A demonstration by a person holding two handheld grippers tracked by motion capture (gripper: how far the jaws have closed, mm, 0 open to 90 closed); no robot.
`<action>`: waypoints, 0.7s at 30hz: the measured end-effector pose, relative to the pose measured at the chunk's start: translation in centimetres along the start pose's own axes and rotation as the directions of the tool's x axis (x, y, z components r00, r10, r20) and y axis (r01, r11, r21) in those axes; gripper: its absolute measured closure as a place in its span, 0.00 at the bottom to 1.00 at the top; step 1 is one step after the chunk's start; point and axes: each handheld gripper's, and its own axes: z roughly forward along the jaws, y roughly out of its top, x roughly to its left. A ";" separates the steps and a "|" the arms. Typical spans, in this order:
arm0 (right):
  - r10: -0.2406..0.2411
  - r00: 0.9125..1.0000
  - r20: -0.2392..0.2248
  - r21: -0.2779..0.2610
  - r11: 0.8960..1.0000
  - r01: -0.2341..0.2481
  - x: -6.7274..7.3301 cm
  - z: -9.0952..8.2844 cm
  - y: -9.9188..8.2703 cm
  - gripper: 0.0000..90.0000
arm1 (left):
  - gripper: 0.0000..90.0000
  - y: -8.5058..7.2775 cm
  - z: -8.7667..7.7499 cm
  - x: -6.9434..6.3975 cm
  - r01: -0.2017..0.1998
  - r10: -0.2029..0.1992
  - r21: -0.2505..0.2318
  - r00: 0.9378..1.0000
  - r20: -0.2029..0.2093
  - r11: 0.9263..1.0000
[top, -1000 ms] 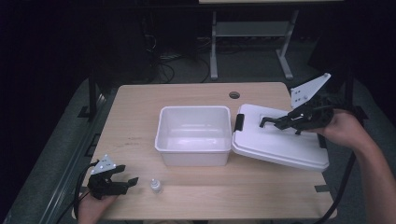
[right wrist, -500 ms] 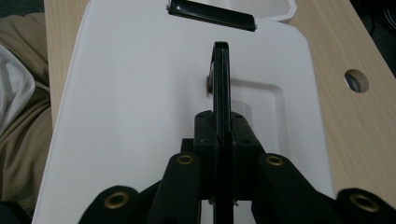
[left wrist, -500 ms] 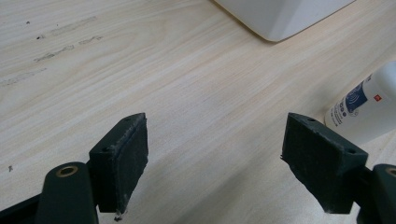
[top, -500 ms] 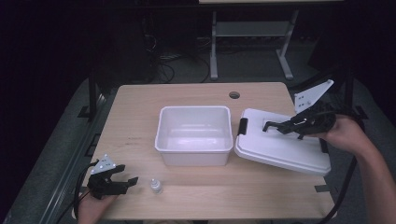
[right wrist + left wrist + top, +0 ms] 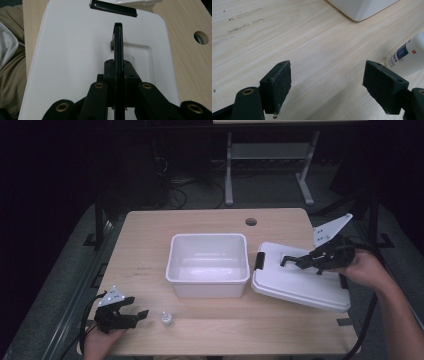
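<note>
A white tub (image 5: 208, 264) stands open in the middle of the table. To its right is a white lid (image 5: 295, 287) with a black latch (image 5: 260, 261) on the edge nearest the tub. My right gripper (image 5: 305, 260) is shut on the thin black handle (image 5: 118, 37) that stands up from the lid (image 5: 75, 57); its pads (image 5: 110, 72) clamp that handle. At the front left my left gripper (image 5: 139, 314) rests open on the wood. A small white bottle (image 5: 167, 319) stands just right of it, and that bottle (image 5: 409, 58) lies outside the open gripper (image 5: 332, 85).
The wooden table (image 5: 150, 235) has a round cable hole (image 5: 251, 222) at the back right. The lid's right end reaches close to the table's right edge. A corner of the tub (image 5: 362, 7) lies ahead of the left gripper. Dark floor and a metal stand lie behind.
My right hand has sunk a little with the lid held by its handle, and the lid now sits lower beside the tub. The left gripper and the bottle have kept still.
</note>
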 end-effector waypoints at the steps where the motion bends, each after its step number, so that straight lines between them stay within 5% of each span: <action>1: 0.000 1.000 0.000 0.000 1.000 0.000 0.0 0.0 0.0 0.93 | 0.25 0.0 0.0 0.0 0.000 0.000 0.000 1.000 0.000 1.000; 21: 0.038 0.998 -0.050 0.014 0.999 -0.038 0.1 3.8 -2.4 0.93 | 0.25 0.0 0.0 0.1 -0.004 0.004 0.007 1.000 -0.002 1.000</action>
